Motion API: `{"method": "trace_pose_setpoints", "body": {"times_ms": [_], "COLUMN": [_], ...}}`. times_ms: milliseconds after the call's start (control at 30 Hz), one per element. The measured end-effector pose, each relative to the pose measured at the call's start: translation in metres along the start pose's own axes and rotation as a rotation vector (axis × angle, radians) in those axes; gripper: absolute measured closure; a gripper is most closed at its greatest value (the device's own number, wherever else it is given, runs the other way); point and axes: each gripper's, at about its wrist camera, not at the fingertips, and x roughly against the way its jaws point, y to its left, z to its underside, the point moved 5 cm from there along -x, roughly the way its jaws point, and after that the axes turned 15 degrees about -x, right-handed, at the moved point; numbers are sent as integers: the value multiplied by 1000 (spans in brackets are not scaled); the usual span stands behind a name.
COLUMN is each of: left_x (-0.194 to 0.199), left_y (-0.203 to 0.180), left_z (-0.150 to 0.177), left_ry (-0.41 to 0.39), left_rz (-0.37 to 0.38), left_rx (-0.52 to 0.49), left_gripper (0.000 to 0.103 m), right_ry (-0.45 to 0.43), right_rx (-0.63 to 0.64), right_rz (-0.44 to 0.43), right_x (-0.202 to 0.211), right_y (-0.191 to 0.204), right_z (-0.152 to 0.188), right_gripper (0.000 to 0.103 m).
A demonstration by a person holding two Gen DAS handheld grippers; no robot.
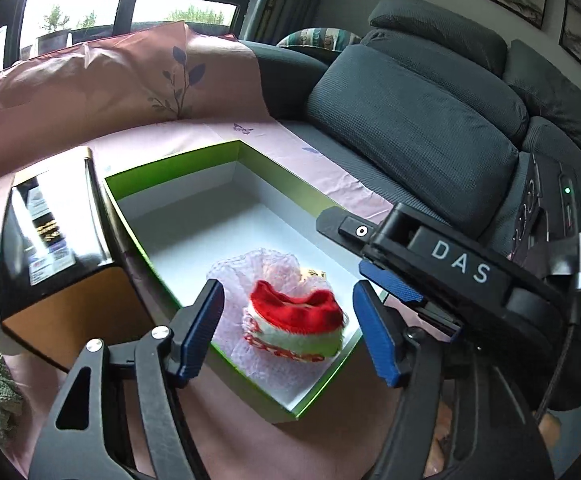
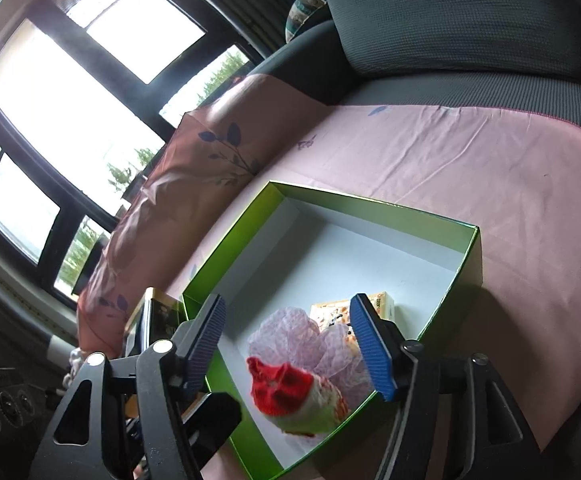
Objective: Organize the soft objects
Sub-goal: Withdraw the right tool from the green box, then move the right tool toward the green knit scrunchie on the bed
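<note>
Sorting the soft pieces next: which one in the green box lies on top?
The red, white and green knitted sock; it rests on the pale pink mesh pouf, nearest the box's front corner.

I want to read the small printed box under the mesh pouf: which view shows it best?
The right wrist view: the printed box shows its top and a side beyond the pouf. In the left wrist view only a yellow corner peeks from behind the pouf.
</note>
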Motion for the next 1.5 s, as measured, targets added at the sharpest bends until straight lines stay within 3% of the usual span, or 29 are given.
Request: {"method": "trace_pose_setpoints", "body": {"times_ms": [200,267,533,633,1000,1200,1500], "left_x": [50,65,133,155,199,204,228], "left_y": [24,32,77,99,150,174,195], "left_z": [8,12,49,68,140,171,190], "left_ry": [-82,-95,-139,-147,-36,33,27], "left_rz": [-57,-78,-229,-315,-607,-685,-734], "left_rx": [79,99,183,236,328,370,437], "left_gripper": [19,14,11,2,2,2,2], "right_ry": [-39,-50,-66,-60,-4,66,137], "right_rx": [47,73,188,247,482,591,649], "right_rz": [-20,-32,-58,-80,-155,-155,-177], "right_x": [9,13,20,20,11,-3,-17], "right_y": [22,31,64,81,137,148,165], "right_z": [10,16,39,52,122,157,201], "right_gripper": [18,16,15,15,15,15,15]}}
